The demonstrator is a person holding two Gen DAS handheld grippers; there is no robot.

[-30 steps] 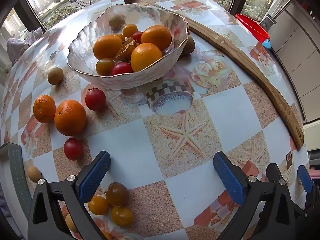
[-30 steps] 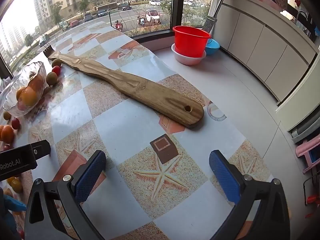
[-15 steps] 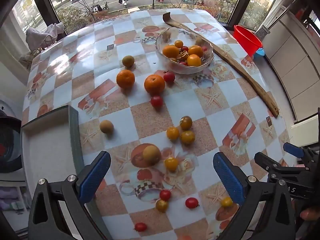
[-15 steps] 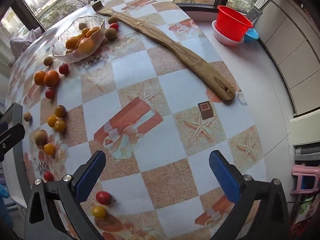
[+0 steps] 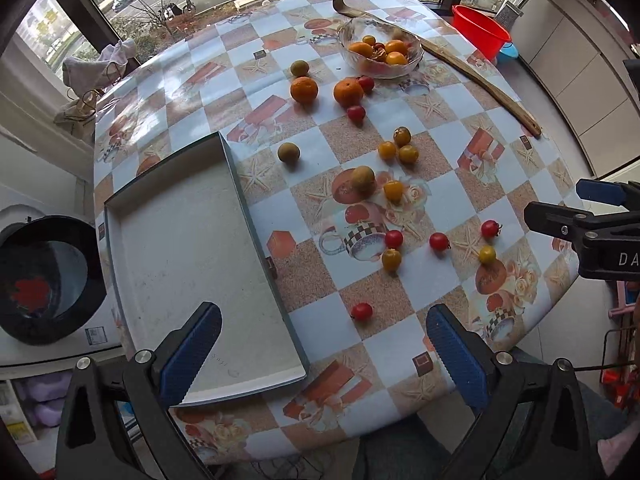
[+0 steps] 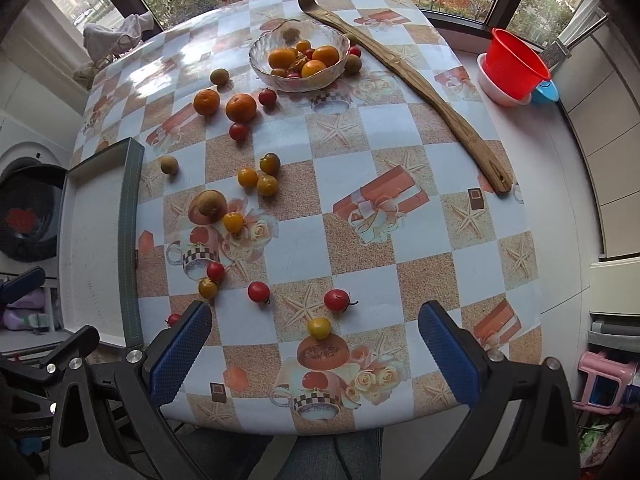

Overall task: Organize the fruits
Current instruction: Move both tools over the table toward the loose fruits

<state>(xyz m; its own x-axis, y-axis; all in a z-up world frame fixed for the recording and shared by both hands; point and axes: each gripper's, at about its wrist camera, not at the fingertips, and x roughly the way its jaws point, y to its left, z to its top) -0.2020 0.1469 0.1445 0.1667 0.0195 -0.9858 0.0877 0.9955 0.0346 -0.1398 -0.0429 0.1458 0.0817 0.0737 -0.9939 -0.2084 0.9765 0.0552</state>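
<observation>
A glass bowl (image 6: 260,66) holding oranges and small tomatoes stands at the far side of the table; it shows too as the bowl (image 5: 416,60). Two oranges (image 6: 241,107) lie near it, with several red and yellow tomatoes (image 6: 258,291) and brown fruits (image 6: 211,202) scattered toward the near edge. An empty grey tray (image 5: 192,264) lies at the left. My left gripper (image 5: 320,352) hovers open over the near table edge. My right gripper (image 6: 316,354) is open too, above a yellow tomato (image 6: 319,327).
A long wooden stick (image 6: 420,92) lies along the table's right side. A red bucket (image 6: 516,66) stands on the floor to the right. A dark round appliance door (image 5: 44,280) is at the left. A person's legs (image 6: 336,456) are below the near edge.
Both grippers have pulled far back and up from the table, so the whole table, tray and scattered fruit now show. Both stayed open and empty.
</observation>
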